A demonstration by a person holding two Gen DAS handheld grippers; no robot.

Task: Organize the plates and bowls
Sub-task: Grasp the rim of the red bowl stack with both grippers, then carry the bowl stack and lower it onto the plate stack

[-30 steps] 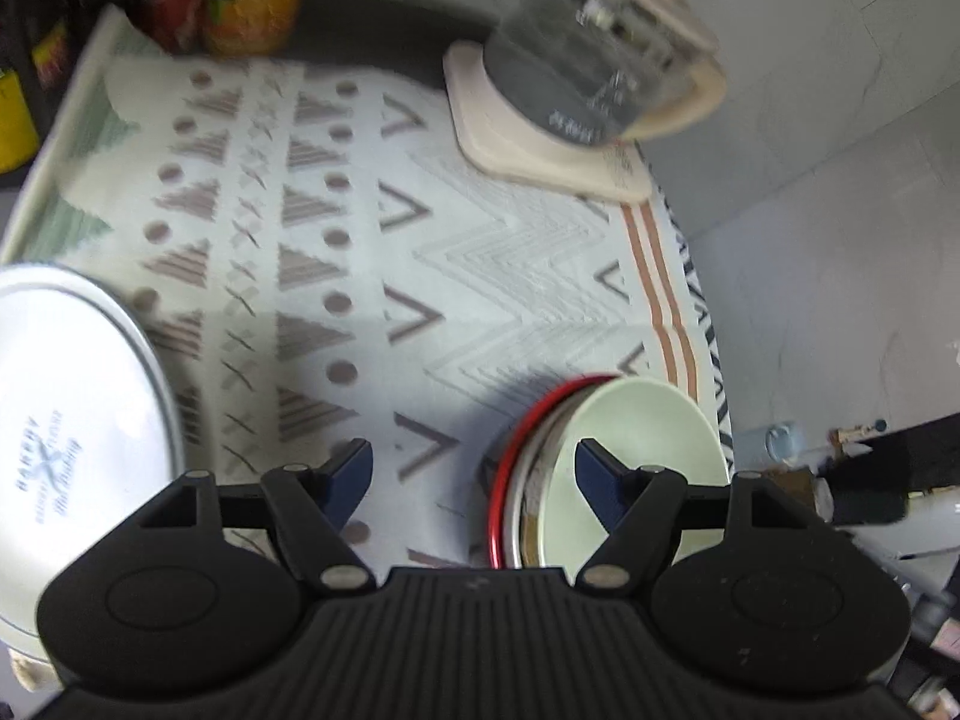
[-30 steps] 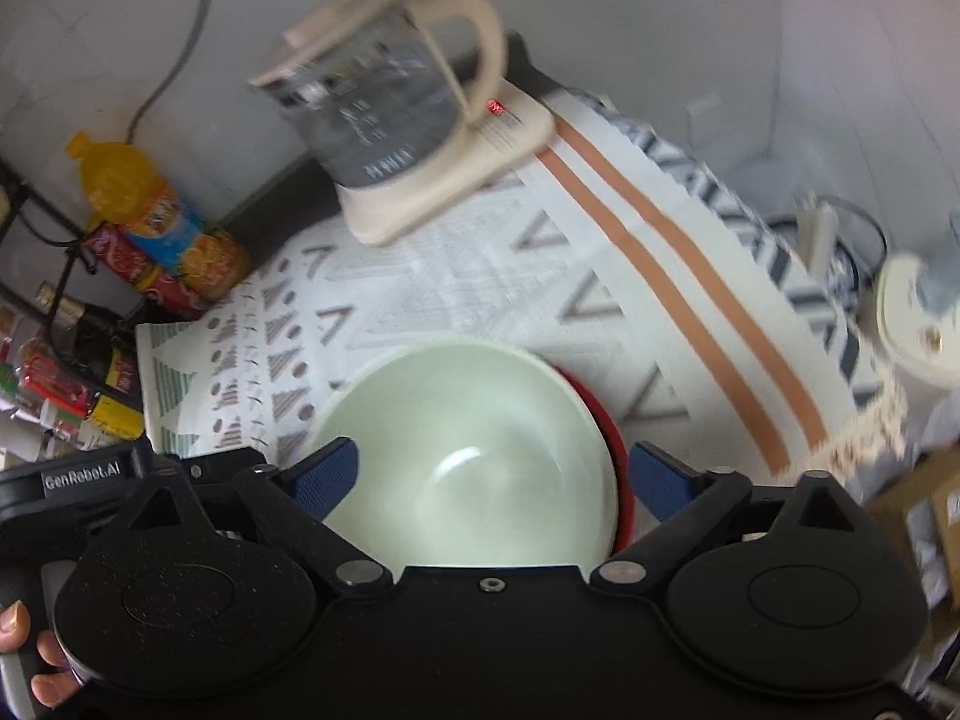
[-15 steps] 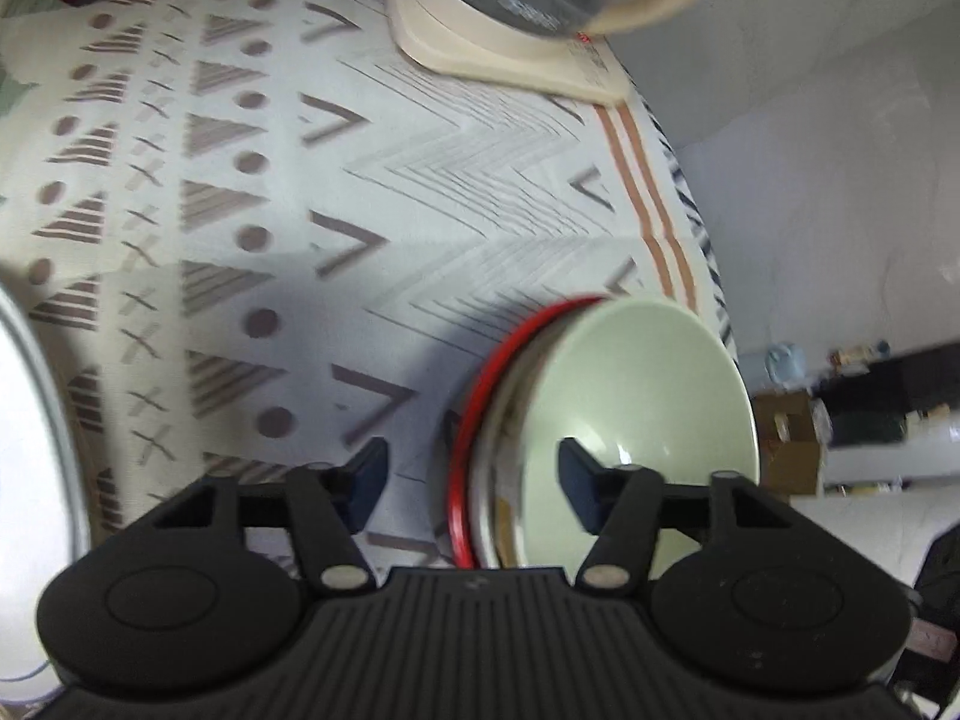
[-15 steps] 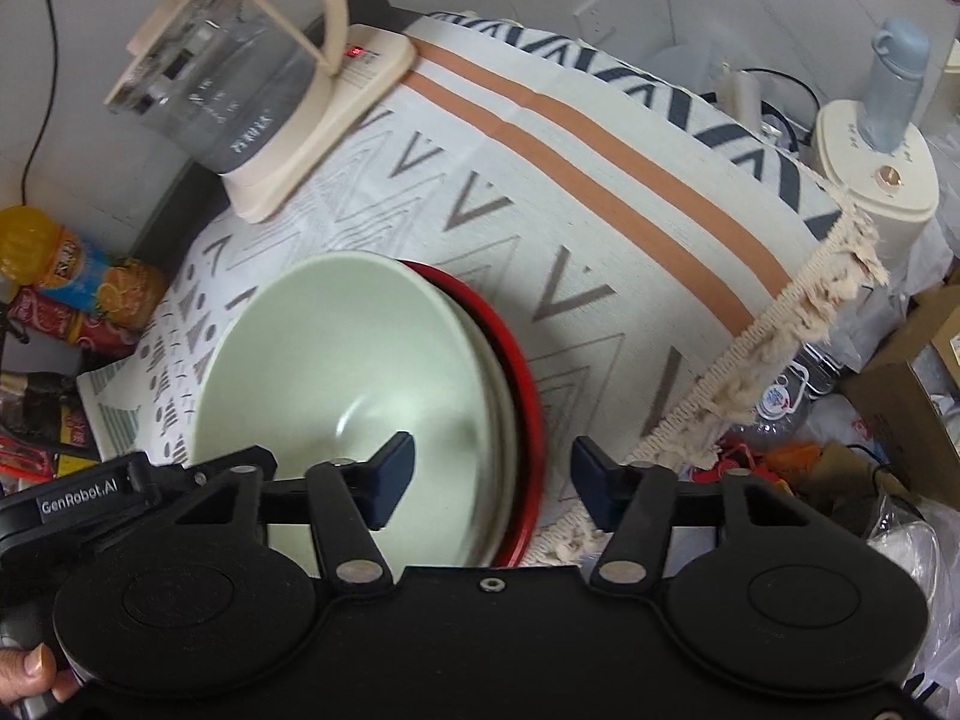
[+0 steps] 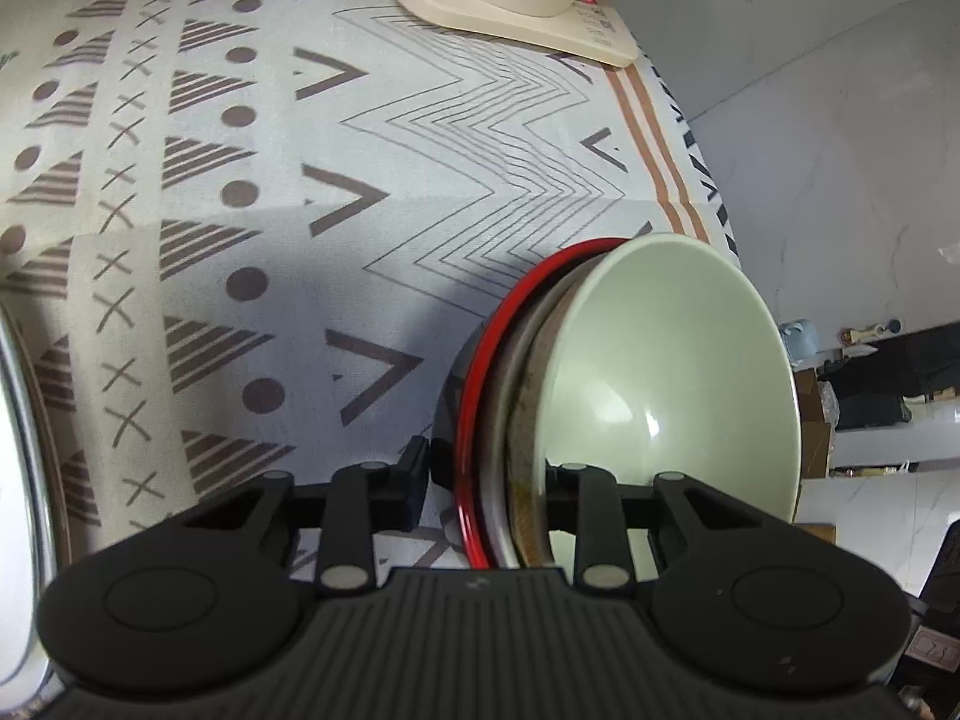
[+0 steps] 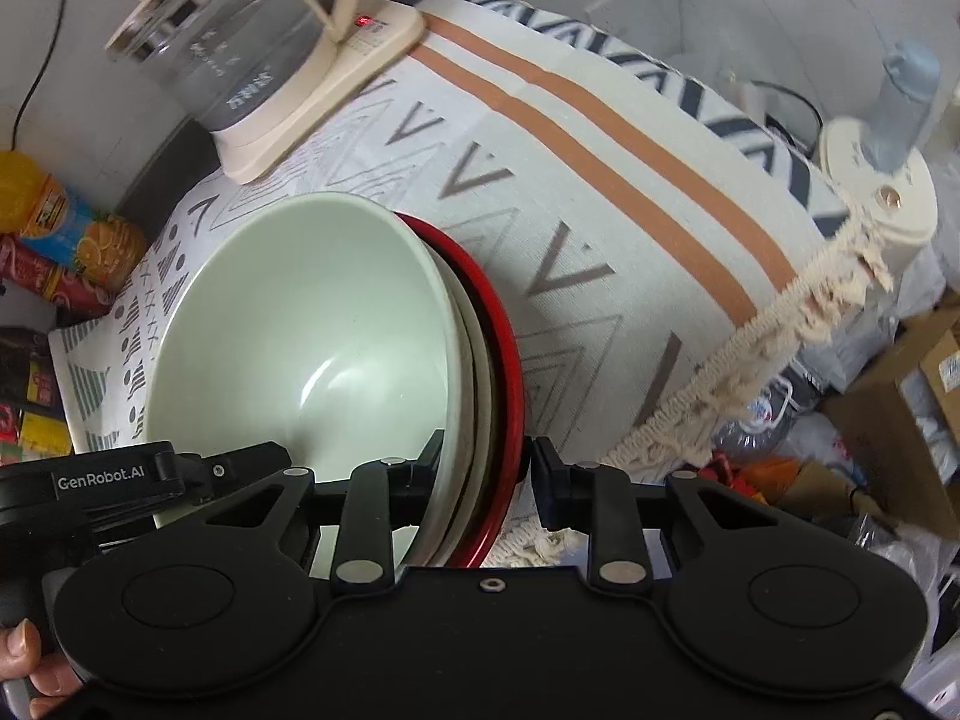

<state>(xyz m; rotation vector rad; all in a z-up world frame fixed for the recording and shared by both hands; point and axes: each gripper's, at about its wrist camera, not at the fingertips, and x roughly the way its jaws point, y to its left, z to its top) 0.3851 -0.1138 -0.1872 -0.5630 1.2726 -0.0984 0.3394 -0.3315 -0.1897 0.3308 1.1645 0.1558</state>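
Observation:
A stack of nested bowls sits on the patterned cloth: a pale green bowl [image 5: 672, 360] on top, a beige one under it, and a red-rimmed bowl [image 5: 480, 420] at the bottom. My left gripper [image 5: 489, 480] is shut on the stack's rim, one finger outside the red rim, one inside the green bowl. My right gripper [image 6: 486, 468] is shut on the opposite rim of the same stack, where the green bowl [image 6: 300, 330] and red bowl [image 6: 507, 372] show. The stack looks tilted.
A glass kettle on a cream base [image 6: 270, 66] stands at the back of the cloth. A white plate edge [image 5: 18, 480] lies at far left. Bottles and cans [image 6: 54, 240] line the back left. The table's fringed edge [image 6: 750, 348] is near on the right, clutter below.
Both grippers moved in and closed on the opposite rims of the bowl stack. They were open before.

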